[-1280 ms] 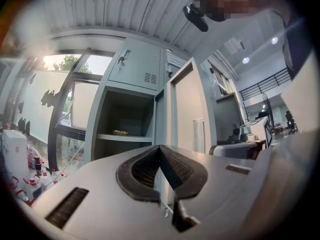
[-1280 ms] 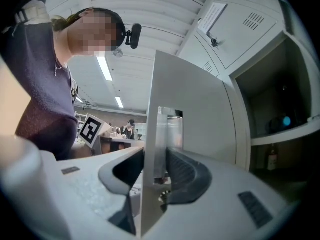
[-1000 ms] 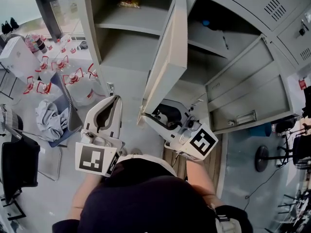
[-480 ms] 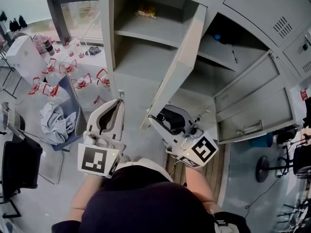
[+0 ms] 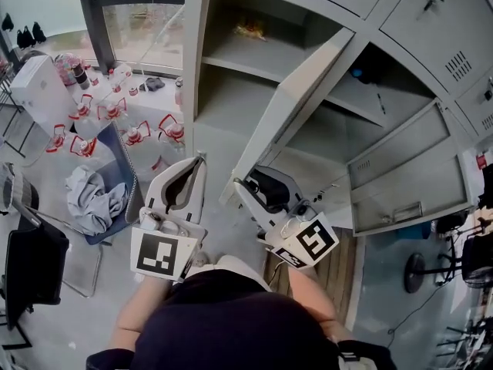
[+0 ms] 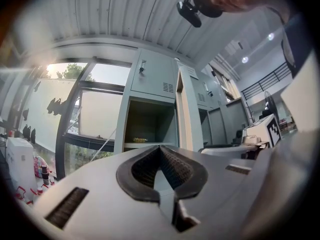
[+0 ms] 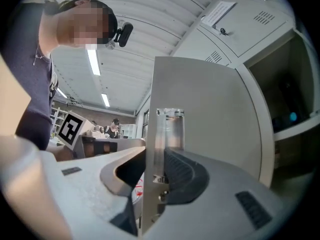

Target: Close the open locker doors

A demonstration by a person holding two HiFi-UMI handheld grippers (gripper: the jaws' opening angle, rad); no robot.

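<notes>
We stand before a bank of grey lockers (image 5: 194,68) that fills the head view from 11 to 3 o'clock, and two of its doors hang open. The tall locker door (image 5: 296,118) swings out toward us from the centre, its lower corner reaching down to the middle of that view. The right gripper (image 5: 246,182) sits at that lower corner. In the right gripper view the door (image 7: 210,109) stands edge-on between the fingers of this gripper (image 7: 155,148), which have just been closing. Both fingertips look pressed against the sheet, just below a metal latch fitting (image 7: 170,126). The second locker door (image 5: 404,172) hangs open at 3 o'clock, well apart from either gripper. The left gripper (image 5: 199,160) hangs at 9 o'clock of the right one, beside the tall door but not touching it. In the left gripper view its fingers (image 6: 160,150) are closed tip to tip with nothing between them, pointing at the open compartment. On that compartment's shelf, at 12 o'clock in the head view, lies a small yellowish packet (image 5: 250,29). A blue object (image 5: 356,73) sits in the neighbouring compartment at 1 o'clock. On the floor at 9 to 10 o'clock stand clear water jugs (image 5: 123,126) with red handles, and a heap of grey cloth (image 5: 96,199) lies near them. A black chair (image 5: 31,272) stands at 8 o'clock.
</notes>
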